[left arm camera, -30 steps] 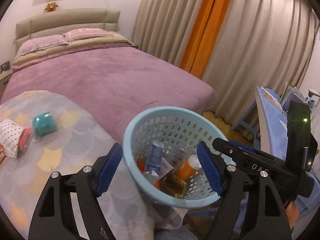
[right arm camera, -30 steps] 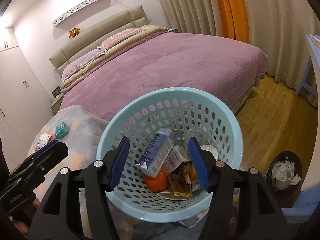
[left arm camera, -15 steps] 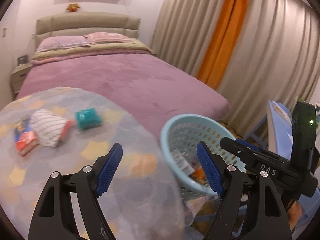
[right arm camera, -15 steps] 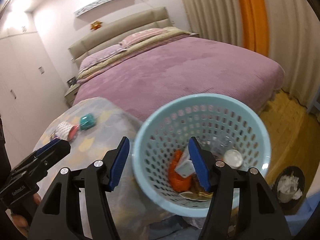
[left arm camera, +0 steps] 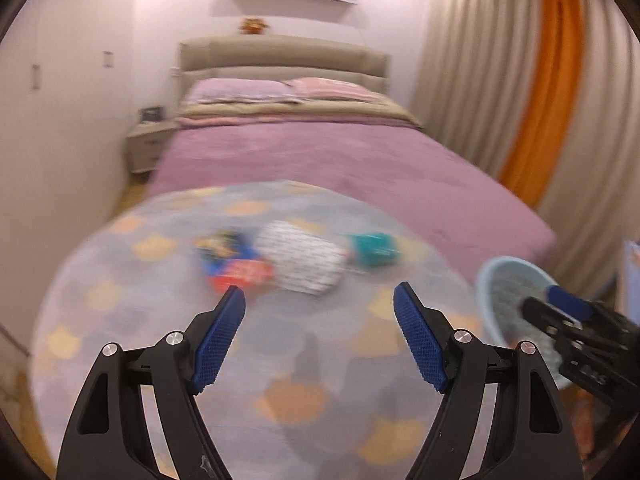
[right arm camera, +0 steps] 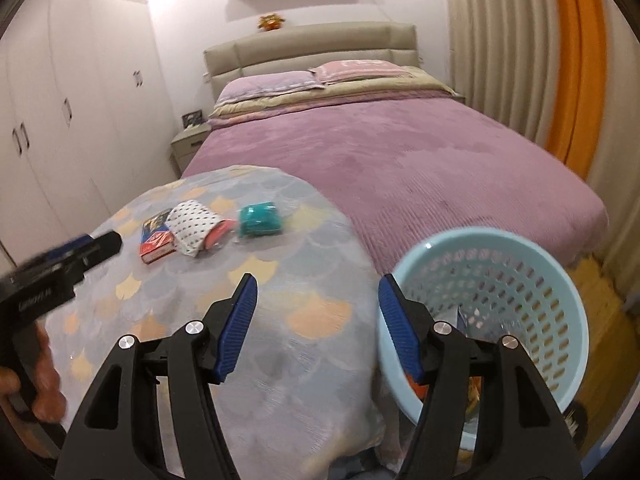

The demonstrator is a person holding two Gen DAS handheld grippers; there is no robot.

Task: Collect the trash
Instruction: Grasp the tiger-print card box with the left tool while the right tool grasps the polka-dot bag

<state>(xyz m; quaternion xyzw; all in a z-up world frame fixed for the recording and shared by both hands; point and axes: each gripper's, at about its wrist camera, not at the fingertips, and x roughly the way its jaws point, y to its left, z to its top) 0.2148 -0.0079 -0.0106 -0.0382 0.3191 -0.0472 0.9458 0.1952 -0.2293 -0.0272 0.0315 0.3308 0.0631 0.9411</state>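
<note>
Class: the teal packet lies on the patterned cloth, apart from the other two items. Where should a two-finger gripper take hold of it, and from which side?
Probably from above and the near side, pads closing across the teal packet's short width. It lies flat on the cloth, its right side clear; the dotted pouch crowds its left. The right gripper is open and empty.

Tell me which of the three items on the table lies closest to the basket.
The teal packet: rightmost of the row, on the basket side; the spotted pouch and red box lie further left.
</note>
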